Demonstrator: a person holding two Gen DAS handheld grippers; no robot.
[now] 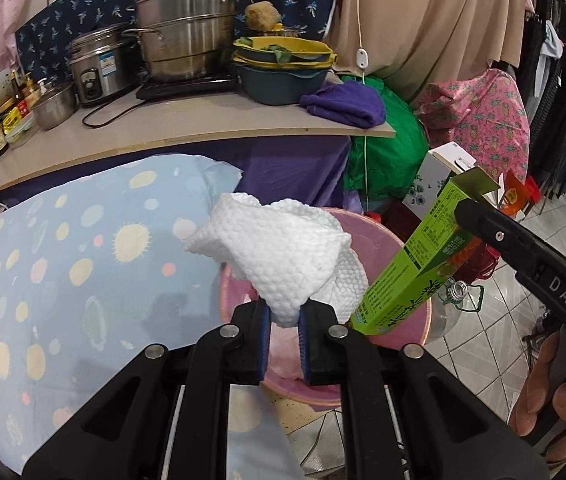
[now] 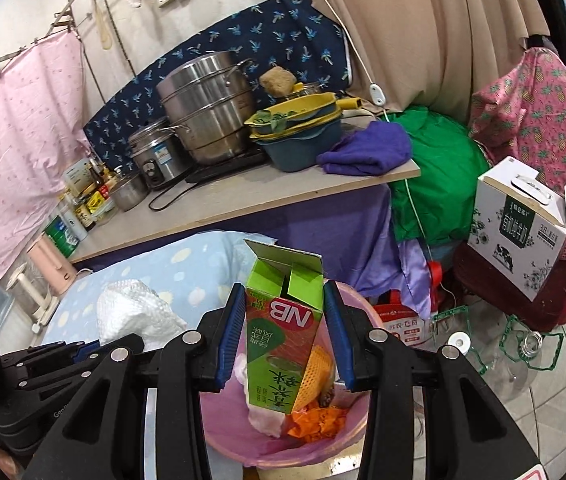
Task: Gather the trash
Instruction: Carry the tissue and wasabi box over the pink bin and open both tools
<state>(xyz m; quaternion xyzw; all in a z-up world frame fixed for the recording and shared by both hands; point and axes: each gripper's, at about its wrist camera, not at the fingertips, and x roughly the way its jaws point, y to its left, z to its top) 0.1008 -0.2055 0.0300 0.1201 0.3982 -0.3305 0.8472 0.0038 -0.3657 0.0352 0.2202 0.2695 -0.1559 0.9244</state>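
Observation:
My left gripper (image 1: 284, 320) is shut on a crumpled white paper towel (image 1: 279, 248), held above the near rim of a pink trash bin (image 1: 407, 320). My right gripper (image 2: 285, 312) is shut on a green carton (image 2: 283, 320) with its top flaps open, hanging upright over the pink trash bin (image 2: 347, 440), which has orange scraps and a pale wad inside. The green carton (image 1: 415, 264) and the right gripper's black body show at the right of the left wrist view. The paper towel (image 2: 135, 312) shows at lower left in the right wrist view.
A bed with a dotted blue sheet (image 1: 63, 264) lies left of the bin. Behind it a shelf (image 1: 203, 128) carries steel pots, bowls, bottles and a purple cloth. A white box (image 2: 519, 220), bags and empty plastic bottles (image 2: 523, 344) crowd the tiled floor at right.

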